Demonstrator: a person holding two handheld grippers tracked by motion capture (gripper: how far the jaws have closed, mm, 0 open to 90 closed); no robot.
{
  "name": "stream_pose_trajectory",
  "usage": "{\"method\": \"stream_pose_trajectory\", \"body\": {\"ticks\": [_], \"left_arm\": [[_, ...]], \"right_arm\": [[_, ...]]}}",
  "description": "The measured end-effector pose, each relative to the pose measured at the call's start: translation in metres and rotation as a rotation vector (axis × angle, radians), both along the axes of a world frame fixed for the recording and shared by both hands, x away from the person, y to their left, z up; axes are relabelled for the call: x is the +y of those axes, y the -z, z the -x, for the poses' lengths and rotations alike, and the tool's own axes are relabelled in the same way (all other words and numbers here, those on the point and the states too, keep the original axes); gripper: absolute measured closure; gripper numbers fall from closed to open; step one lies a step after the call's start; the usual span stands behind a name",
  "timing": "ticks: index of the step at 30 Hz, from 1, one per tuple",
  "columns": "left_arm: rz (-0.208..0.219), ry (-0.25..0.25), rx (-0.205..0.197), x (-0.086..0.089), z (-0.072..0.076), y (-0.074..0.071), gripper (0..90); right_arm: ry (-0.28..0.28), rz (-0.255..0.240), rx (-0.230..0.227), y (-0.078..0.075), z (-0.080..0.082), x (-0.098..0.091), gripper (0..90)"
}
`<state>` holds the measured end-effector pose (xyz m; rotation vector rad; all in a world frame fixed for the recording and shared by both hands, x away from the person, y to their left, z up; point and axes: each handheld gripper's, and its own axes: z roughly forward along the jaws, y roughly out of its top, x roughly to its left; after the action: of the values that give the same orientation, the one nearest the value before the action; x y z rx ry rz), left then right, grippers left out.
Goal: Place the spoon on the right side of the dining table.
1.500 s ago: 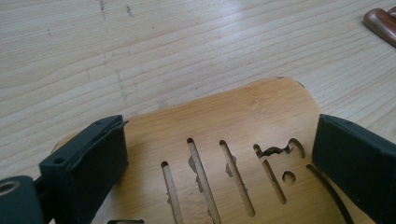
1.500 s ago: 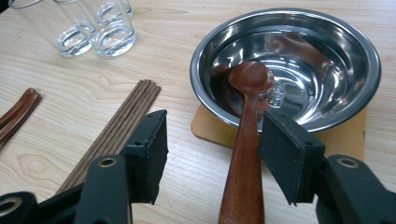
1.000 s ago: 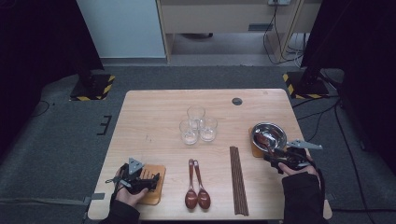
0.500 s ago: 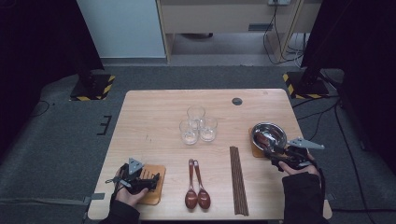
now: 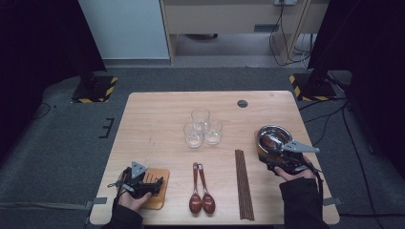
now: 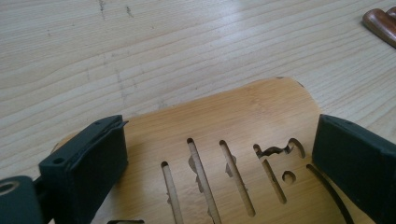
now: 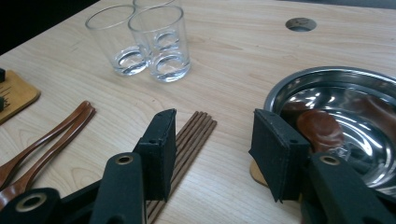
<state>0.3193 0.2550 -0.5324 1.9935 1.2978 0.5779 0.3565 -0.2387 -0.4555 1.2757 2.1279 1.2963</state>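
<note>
Your right gripper (image 7: 212, 154) has its jaws standing apart with nothing between them, and they have just been closing. Past them lie the chopsticks (image 7: 187, 140) on one side and the steel bowl (image 7: 336, 93), a brown spoon (image 7: 320, 128) inside it, on the other. It looks like you are between grasps, likely lining up on the chopsticks; next, set the jaws square across the bundle and low to the tabletop (image 5: 157, 114). Your left gripper (image 6: 219, 163) rests with its jaws wide apart, straddling the slotted wooden coaster (image 6: 233, 121) without pinching it. In the high view both forearms lie low at the near edge, and the right hand (image 5: 291, 169) is just beside the bowl.
</note>
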Motion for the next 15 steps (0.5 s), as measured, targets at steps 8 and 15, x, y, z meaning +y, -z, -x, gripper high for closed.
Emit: {"method": "stream_pose_trajectory", "body": {"ticks": [8,15], "left_arm": [[0.000,0.000,0.000,0.000,0.000,0.000,2.4],[0.001,0.000,-0.003,0.000,0.000,0.000,2.4]], "right_arm": [[-0.015,0.031,0.025,0.008,0.001,0.015,52.5],[-0.030,0.063,0.036,0.016,0.001,0.024,53.4]]}}
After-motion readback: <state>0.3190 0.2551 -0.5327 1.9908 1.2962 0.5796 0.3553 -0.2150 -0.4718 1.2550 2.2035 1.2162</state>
